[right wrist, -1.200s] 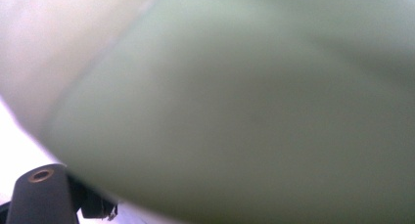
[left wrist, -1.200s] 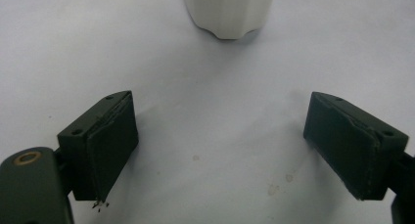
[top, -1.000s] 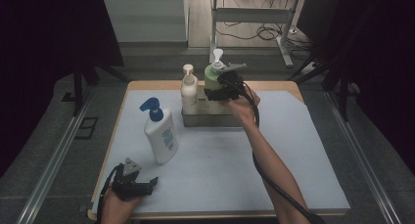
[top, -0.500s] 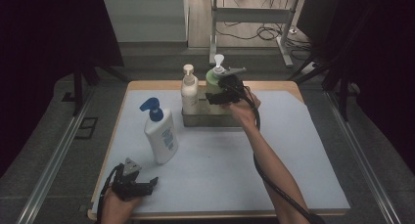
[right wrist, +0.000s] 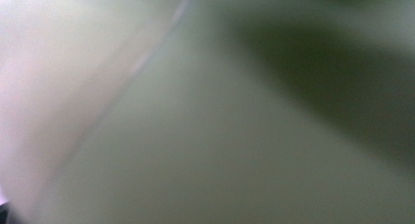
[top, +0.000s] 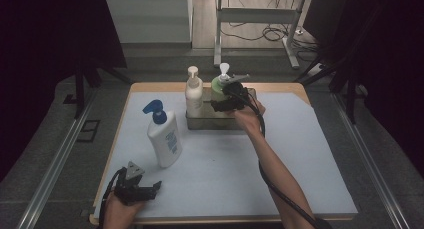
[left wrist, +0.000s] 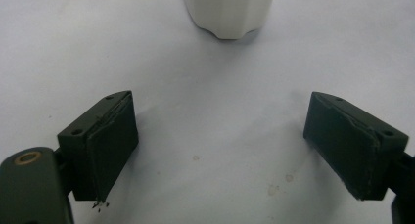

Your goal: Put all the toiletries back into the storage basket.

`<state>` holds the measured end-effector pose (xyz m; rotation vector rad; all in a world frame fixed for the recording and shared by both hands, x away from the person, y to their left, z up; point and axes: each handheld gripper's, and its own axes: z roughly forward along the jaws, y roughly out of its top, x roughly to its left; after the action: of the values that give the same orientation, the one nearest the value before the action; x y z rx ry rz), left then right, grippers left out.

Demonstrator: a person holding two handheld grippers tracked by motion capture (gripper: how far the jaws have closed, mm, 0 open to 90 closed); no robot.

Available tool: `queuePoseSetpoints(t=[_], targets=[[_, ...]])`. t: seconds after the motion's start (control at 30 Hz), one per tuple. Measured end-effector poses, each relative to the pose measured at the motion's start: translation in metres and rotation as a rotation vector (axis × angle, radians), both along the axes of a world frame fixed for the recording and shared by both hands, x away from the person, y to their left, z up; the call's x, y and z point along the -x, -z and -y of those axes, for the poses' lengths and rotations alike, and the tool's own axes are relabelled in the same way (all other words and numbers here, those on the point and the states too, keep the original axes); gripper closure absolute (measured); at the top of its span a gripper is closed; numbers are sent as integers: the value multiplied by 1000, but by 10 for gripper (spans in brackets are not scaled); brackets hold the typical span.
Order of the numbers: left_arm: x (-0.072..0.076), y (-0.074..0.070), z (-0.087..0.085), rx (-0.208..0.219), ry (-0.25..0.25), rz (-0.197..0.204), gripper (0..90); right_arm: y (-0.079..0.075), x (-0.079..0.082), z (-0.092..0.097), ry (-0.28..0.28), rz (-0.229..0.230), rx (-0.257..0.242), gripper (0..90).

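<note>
A pale green pump bottle [top: 218, 85] stands low in a grey metal tray [top: 200, 124] at the back of the table, to the right of a cream pump bottle [top: 193, 95]. My right gripper [top: 220, 105] is shut on the green bottle's side, and its blurred green wall [right wrist: 220, 136] fills the right gripper view. A white bottle with a blue pump [top: 165, 136] stands upright on the white mat. My left gripper [top: 151, 190] rests open near the front left corner. In the left gripper view, my left gripper [left wrist: 220, 150] has bare mat between its jaws, with that bottle's base [left wrist: 227, 11] ahead.
The white mat [top: 300, 154] covers most of the wooden table. Metal rails run along both sides of the table, and a desk frame with cables stands beyond the far edge. The right gripper's cable trails along the forearm.
My right gripper has come down with the green bottle, lowering it into the tray beside the cream bottle. The left gripper has stayed still.
</note>
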<state>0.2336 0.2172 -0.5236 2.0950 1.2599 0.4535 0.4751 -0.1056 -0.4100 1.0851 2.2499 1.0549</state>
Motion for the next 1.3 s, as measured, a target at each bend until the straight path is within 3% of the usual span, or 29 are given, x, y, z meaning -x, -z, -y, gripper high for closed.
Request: queuePoseSetpoints(t=[0.53,1.3], targets=[[0,0,0,0,0,0,123,15,-1,0,-1,-18,20,126],[0,0,0,-1,0,1,123,17,-7,2,18,-56,-8,119]])
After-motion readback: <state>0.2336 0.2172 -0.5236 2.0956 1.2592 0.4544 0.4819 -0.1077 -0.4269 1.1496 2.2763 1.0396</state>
